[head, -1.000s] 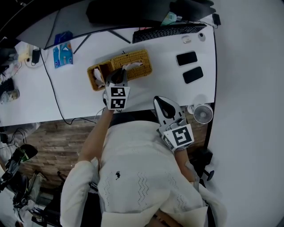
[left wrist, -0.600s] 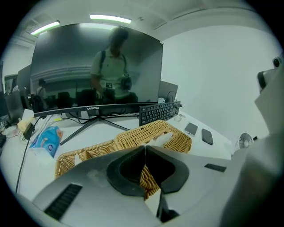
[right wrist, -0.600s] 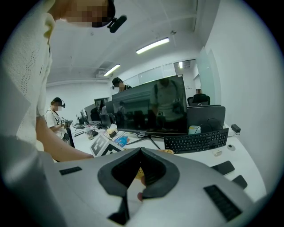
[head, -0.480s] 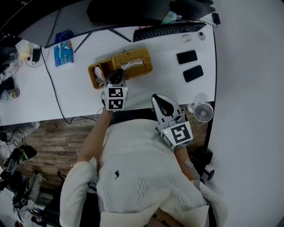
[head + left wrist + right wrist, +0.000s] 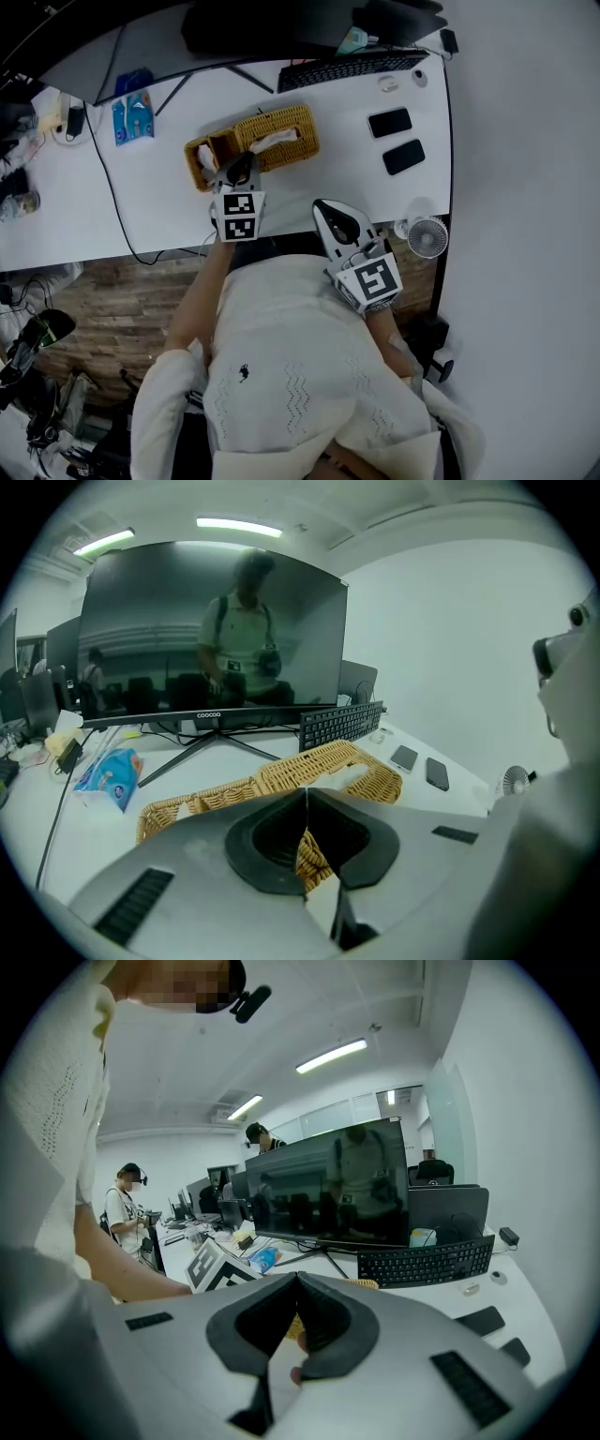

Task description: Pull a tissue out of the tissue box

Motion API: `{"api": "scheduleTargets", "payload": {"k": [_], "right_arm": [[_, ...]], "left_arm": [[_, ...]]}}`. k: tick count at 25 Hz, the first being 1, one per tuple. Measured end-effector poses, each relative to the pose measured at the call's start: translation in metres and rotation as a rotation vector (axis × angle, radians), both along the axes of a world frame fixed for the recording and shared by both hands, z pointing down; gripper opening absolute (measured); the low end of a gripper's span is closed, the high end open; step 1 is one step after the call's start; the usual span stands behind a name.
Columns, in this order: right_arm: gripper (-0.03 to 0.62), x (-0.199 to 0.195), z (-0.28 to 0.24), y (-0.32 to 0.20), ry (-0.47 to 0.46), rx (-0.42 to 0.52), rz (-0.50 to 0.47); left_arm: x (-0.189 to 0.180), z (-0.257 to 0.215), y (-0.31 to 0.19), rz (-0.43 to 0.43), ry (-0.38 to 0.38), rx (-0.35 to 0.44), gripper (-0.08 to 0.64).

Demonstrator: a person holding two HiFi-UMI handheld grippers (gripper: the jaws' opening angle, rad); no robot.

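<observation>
While the tissue box sits on the white table, left tool and right tool are closed, empty. Monitor, keyboard and phones lie beyond.

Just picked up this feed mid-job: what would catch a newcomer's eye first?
A woven wicker tissue box sits mid-way along the white desk, a white tissue poking from its top. The left gripper is at its near side, jaws shut with nothing seen between them, while the right gripper, also shut, hangs over the desk's near edge. A big dark monitor fills the back.
</observation>
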State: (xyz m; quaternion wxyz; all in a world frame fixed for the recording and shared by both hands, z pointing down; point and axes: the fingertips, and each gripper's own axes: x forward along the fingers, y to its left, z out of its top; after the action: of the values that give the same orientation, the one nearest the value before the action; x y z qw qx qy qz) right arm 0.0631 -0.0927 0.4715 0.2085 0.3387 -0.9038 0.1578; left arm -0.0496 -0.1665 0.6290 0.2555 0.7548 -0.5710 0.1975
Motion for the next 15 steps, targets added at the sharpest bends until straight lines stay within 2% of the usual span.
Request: {"api": "scheduleTargets", "payload": {"k": [15], "right_arm": [[0.002, -0.005, 0.004, 0.007, -0.007, -0.009, -0.020]], "left_arm": [[-0.003, -0.008, 0.015, -0.003, 0.006, 0.019, 0.017]]}}
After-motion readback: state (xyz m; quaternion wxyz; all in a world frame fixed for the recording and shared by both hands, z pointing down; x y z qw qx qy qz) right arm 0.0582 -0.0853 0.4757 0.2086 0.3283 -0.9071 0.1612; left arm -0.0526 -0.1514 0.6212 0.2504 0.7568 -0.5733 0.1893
